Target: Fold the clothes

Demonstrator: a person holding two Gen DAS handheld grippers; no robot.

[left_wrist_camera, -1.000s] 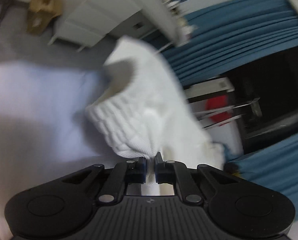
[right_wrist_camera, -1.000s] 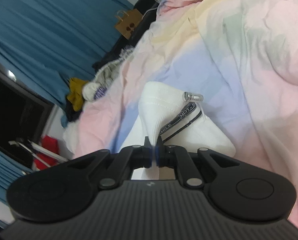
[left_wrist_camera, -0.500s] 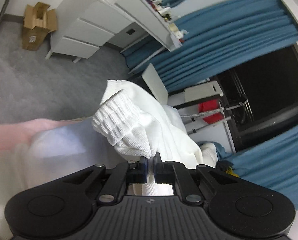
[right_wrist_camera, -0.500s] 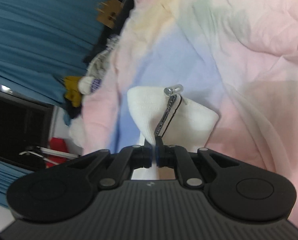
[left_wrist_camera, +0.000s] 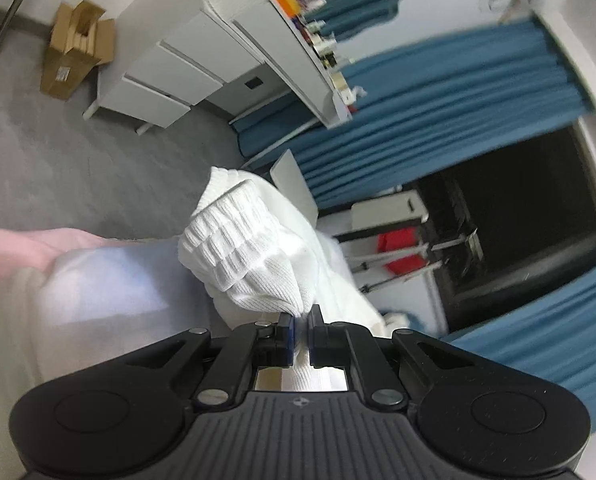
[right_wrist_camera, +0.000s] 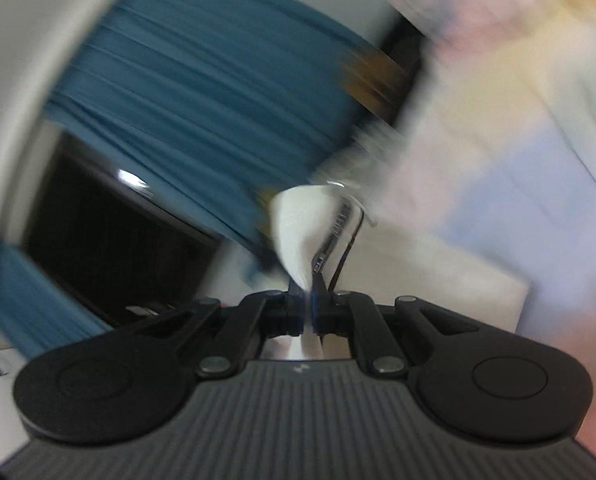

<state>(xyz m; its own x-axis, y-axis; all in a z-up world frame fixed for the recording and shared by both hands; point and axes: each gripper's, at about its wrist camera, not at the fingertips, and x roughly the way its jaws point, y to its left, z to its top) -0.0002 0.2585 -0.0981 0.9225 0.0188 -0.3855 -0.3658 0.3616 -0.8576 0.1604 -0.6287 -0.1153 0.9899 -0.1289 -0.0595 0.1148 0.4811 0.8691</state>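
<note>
A white knit garment (left_wrist_camera: 250,256) with a ribbed cuff hangs bunched in front of my left gripper (left_wrist_camera: 301,318), which is shut on its fabric. In the blurred right wrist view, my right gripper (right_wrist_camera: 309,294) is shut on another part of the white garment (right_wrist_camera: 298,224), where a black printed drawstring (right_wrist_camera: 339,224) with a clear tip dangles. More of the white cloth (right_wrist_camera: 437,272) spreads below and to the right. The garment is lifted above a pastel bedcover (right_wrist_camera: 517,128).
The pastel bedcover (left_wrist_camera: 78,280) fills the lower left of the left wrist view. Beyond it are grey carpet (left_wrist_camera: 58,168), a white drawer unit (left_wrist_camera: 178,76), a cardboard box (left_wrist_camera: 74,52), blue curtains (left_wrist_camera: 437,112) and a dark window (right_wrist_camera: 110,224).
Both grippers have swung and lifted with the garment still pinched. The right wrist view has turned from the bedcover toward the curtains and window, now motion-blurred. The left view tilted slightly.
</note>
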